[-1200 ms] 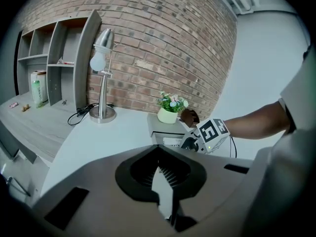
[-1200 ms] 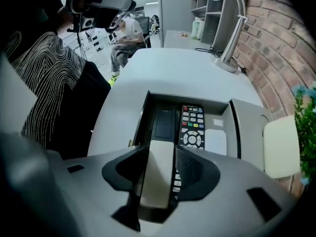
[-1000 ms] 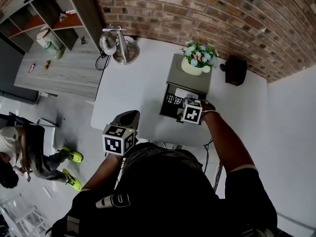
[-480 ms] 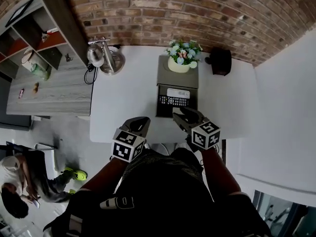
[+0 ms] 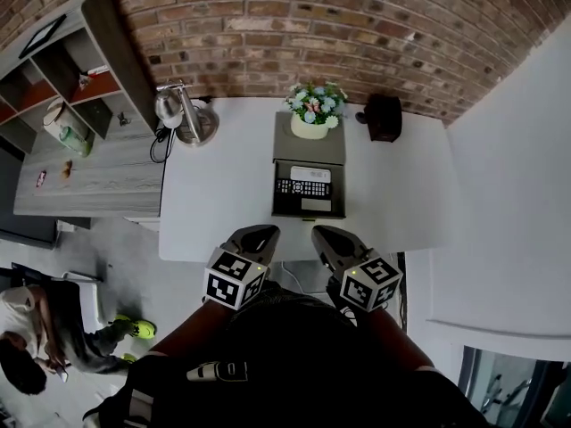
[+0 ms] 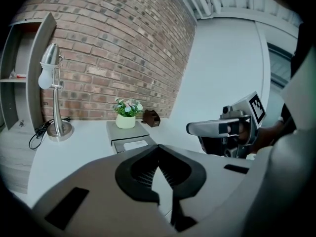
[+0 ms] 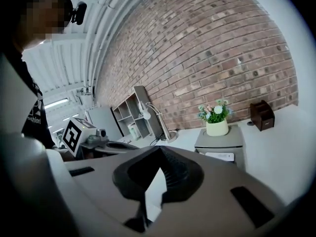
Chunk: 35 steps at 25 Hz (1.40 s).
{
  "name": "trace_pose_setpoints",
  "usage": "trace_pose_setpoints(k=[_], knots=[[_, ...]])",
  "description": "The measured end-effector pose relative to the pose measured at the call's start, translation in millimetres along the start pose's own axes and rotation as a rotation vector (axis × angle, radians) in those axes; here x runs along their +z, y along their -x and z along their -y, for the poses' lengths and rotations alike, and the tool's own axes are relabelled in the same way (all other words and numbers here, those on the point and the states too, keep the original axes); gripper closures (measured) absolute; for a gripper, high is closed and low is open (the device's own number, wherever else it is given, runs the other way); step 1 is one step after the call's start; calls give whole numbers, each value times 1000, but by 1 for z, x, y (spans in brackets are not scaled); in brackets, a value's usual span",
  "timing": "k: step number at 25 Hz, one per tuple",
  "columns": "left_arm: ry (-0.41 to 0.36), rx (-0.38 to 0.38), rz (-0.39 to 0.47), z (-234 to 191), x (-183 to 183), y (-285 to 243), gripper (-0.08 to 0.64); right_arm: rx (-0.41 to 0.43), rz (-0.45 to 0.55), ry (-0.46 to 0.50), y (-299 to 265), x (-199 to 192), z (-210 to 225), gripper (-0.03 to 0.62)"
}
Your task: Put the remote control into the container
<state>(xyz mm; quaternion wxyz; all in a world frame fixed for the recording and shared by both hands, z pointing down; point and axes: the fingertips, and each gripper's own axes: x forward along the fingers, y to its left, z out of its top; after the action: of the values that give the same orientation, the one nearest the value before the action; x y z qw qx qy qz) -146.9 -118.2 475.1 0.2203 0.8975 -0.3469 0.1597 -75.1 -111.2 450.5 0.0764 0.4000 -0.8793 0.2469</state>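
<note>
Pulled back empty, jaws just clenched, right gripper joins closed left gripper; remote control lies delivered in container.

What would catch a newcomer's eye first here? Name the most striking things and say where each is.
The brick wall behind the white table strikes first. Mid-table stands a grey container, flowers on top, the remote in its open drawer. At the near edge hover the left gripper and right gripper, both empty; the right's fingers have just closed.
</note>
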Motion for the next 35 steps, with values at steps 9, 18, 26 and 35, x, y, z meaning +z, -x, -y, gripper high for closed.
trace_pose_setpoints(k=[9,18,26,35], knots=[[42,65,74,63,-9,27,555,-29,37,-14,83,-37,-9,584],[83,103,85,127,-57,59,555,-56,27,-13,153,-90,-22,584],[129,128,96,156,-82,78,557,-58,7,-24,191,-127,-34,584],[83,142,95,183,-91,85,555,-54,27,-13,215,-138,-42,584]])
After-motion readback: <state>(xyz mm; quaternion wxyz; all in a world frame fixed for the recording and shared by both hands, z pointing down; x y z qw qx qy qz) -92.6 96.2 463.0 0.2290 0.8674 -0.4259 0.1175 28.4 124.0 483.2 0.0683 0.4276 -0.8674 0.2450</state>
